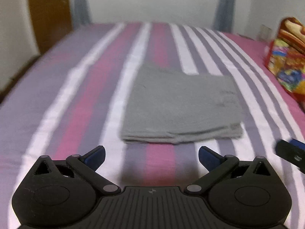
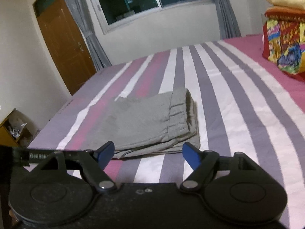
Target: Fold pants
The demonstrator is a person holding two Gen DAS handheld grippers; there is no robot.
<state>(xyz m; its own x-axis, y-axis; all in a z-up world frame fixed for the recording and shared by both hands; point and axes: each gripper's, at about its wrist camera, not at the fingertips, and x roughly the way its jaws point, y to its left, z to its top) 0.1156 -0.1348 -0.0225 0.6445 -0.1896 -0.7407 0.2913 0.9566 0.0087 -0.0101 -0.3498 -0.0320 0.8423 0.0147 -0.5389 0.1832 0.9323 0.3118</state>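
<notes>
Right wrist view: grey sweatpants point(image 2: 152, 122) lie folded mid-bed point(image 2: 238, 114), soft, light; pinch stacked near edge. Left claw point(image 1: 151, 157) and right claw point(image 2: 148, 153) released.

The black left claw point(image 1: 151, 157) with blue-padded fingers point(image 1: 206, 157) is spread wide, gripping nothing. The matching black right claw point(image 2: 148, 155) likewise gapes, empty, held level.

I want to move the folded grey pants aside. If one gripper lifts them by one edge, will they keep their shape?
Probably not. The grey pants are soft stacked layers, so they would likely droop and unfold. On the striped sheet, pushing may bunch them.
</notes>
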